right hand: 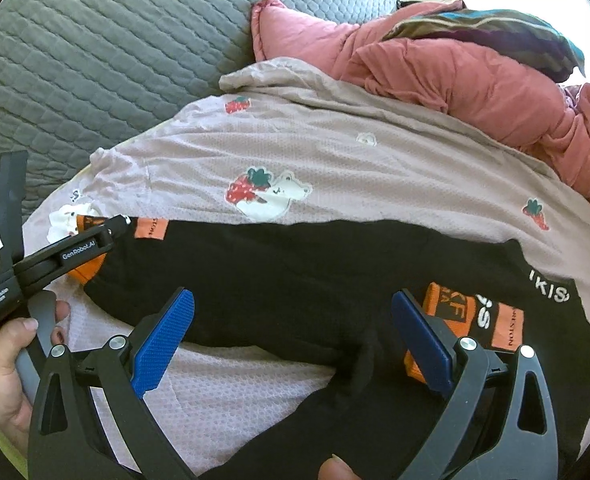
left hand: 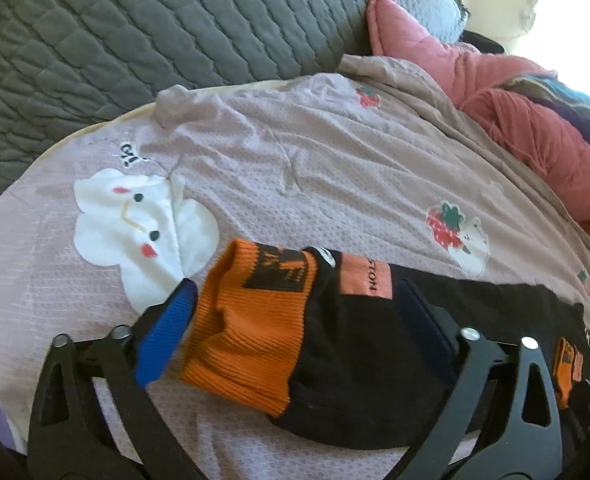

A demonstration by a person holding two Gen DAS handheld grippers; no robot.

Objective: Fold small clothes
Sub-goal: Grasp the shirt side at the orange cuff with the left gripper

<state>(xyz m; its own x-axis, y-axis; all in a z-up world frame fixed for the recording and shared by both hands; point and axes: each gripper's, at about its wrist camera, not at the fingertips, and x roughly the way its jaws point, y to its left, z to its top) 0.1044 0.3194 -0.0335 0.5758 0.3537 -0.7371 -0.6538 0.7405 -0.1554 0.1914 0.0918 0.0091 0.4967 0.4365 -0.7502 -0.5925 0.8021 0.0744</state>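
Observation:
A small black garment (left hand: 355, 360) with orange ribbed cuffs lies spread on a lilac blanket (left hand: 295, 168). My left gripper (left hand: 295, 292) straddles its left end. The orange cuff (left hand: 247, 332) lies between the wide jaws, and the pads do not visibly press it. In the right wrist view the black garment (right hand: 295, 272) stretches across the middle. My right gripper (right hand: 295, 320) hangs open over its lower edge, with the second orange cuff (right hand: 451, 312) just beyond its right pad. A hand (right hand: 7, 360) holds the left gripper's handle at the left edge.
The blanket carries a white bunny patch (left hand: 135, 224) and strawberry patches (right hand: 247, 192). A grey quilted cushion (left hand: 135, 40) rises behind it. A crumpled pink quilt (right hand: 455, 80) is piled at the back right, with a dark striped cloth (right hand: 495, 36) on top.

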